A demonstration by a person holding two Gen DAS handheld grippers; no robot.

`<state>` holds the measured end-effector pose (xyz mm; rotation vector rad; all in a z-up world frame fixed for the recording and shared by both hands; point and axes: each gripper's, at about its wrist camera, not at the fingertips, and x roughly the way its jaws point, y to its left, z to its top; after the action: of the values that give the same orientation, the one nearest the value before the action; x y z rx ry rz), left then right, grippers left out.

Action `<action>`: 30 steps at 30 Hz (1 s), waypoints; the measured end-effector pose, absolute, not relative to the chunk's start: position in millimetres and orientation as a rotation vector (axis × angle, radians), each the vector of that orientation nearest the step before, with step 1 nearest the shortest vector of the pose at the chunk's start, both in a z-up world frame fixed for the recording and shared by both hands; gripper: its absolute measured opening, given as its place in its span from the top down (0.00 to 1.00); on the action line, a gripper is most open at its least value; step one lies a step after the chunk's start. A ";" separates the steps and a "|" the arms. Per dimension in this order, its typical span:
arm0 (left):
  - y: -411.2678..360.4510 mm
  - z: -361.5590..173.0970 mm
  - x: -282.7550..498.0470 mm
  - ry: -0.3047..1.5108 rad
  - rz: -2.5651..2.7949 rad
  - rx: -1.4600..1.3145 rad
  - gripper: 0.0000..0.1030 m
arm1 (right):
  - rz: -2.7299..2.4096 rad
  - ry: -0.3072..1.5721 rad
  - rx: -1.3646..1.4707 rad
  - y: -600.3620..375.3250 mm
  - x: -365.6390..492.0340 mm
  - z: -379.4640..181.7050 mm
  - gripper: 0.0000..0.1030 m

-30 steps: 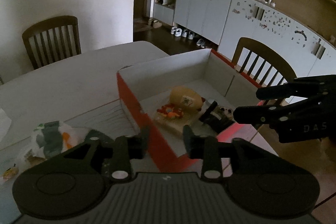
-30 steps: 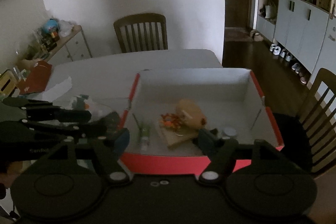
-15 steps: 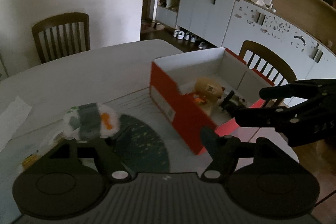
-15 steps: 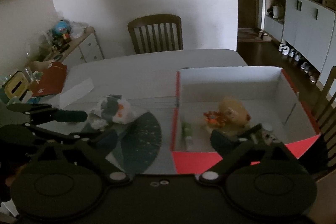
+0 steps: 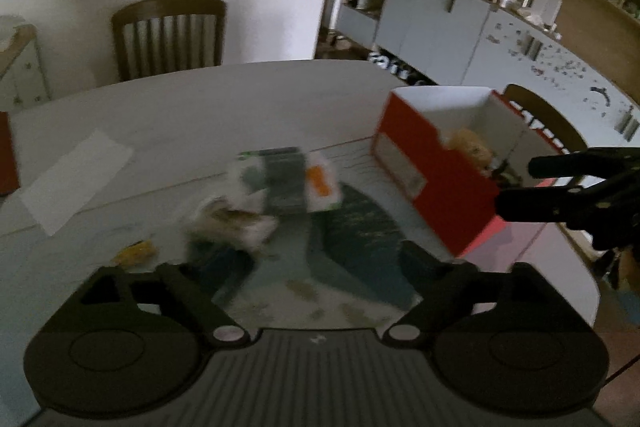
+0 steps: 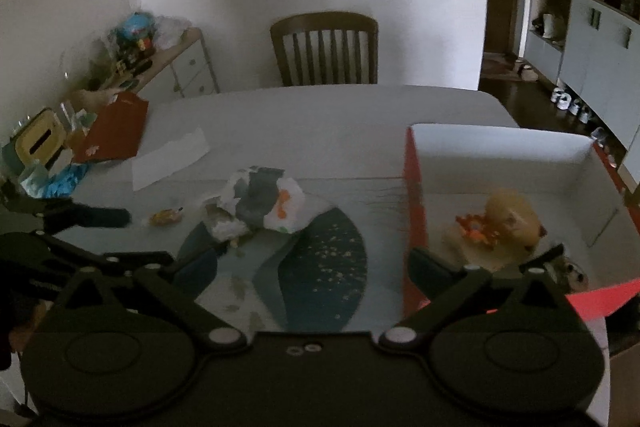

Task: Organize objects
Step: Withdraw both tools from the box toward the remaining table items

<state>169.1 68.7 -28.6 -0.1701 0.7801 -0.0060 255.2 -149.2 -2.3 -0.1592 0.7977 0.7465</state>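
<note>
Dim light fills a dining room, and a big pale desk (image 6: 320, 115) carries everything. Starting at the left edge of the desk, there is a red folder (image 6: 114, 131) and a white sheet of paper (image 6: 170, 157). A small yellow wrapper (image 6: 165, 217) lies a bit nearer the front edge.

Next comes the crumpled bag (image 6: 262, 203) — white, grey and a spot of orange — sitting on the desk at the far end of a dark blue mat (image 6: 320, 267). It looks like the next thing to tidy away. It is soft and lumpy, with no clear long side, though it spreads a little more from left to right.

By the right edge stands the red box (image 6: 414, 195), open on top. A yellow plush toy (image 6: 512, 215) and a few small bits already lie inside.

Now the part that matters. The left gripper (image 5: 316, 263) has its jaws spread wide and holds nothing. The bag lies straight ahead of those jaws, a little to the left, and that view is blurry. The right gripper (image 6: 312, 265) is spread wide too, and empty. From it the bag is also ahead and a bit left, while its right jaw sits just over the box's near wall.

Both are near, but I think the left one is the better pick — the bag lies on its side of the desk, and the box waits to the right for the drop.
</note>
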 end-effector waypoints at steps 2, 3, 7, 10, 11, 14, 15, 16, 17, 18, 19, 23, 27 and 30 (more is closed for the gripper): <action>81.6 -32.4 165.7 0.770 0.013 -0.175 0.00 | 0.753 0.802 -0.176 -139.4 257.3 -5.0 0.01; 88.8 -34.8 164.2 0.770 0.020 -0.181 0.00 | 0.756 0.802 -0.185 -134.0 258.5 -6.5 0.01; 113.0 -46.0 162.1 0.770 0.052 -0.186 0.00 | 0.771 0.806 -0.224 -112.8 265.4 -13.4 0.01; 129.6 -56.2 162.9 0.782 0.075 -0.154 0.00 | 0.774 0.814 -0.249 -98.6 271.9 -19.1 0.01; 135.5 -59.5 163.0 0.787 0.084 -0.147 0.00 | 0.777 0.820 -0.254 -94.2 274.7 -21.4 0.01; 152.2 -66.5 163.3 0.779 0.094 -0.146 0.00 | 0.782 0.833 -0.272 -83.4 281.6 -27.6 0.01; 157.0 -68.3 163.1 0.769 0.098 -0.148 0.00 | 0.785 0.834 -0.278 -79.9 283.2 -29.3 0.01; 161.4 -70.3 164.0 0.770 0.106 -0.148 0.00 | 0.789 0.836 -0.285 -75.3 285.5 -31.4 0.01; 166.4 -73.2 166.2 0.779 0.115 -0.148 0.00 | 0.791 0.837 -0.290 -71.9 287.8 -33.5 0.01; 171.4 -76.4 168.5 0.789 0.121 -0.152 0.00 | 0.793 0.838 -0.293 -68.7 289.9 -35.2 0.01; 176.1 -80.0 171.1 0.800 0.124 -0.157 0.00 | 0.794 0.841 -0.295 -64.4 293.0 -37.5 0.01; 193.0 -94.4 181.6 0.838 0.123 -0.157 0.00 | 0.798 0.848 -0.297 -50.1 305.3 -44.8 0.01; 204.0 -105.8 191.7 0.857 0.133 -0.147 0.00 | 0.814 0.852 -0.321 -34.1 317.7 -52.7 0.01; 208.8 -110.9 198.0 0.866 0.122 -0.141 0.00 | 0.815 0.859 -0.348 -23.7 327.6 -58.4 0.01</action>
<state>198.0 208.8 -110.9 -0.1407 0.8660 0.1223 327.6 -23.7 -58.4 -0.3483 0.8591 0.8150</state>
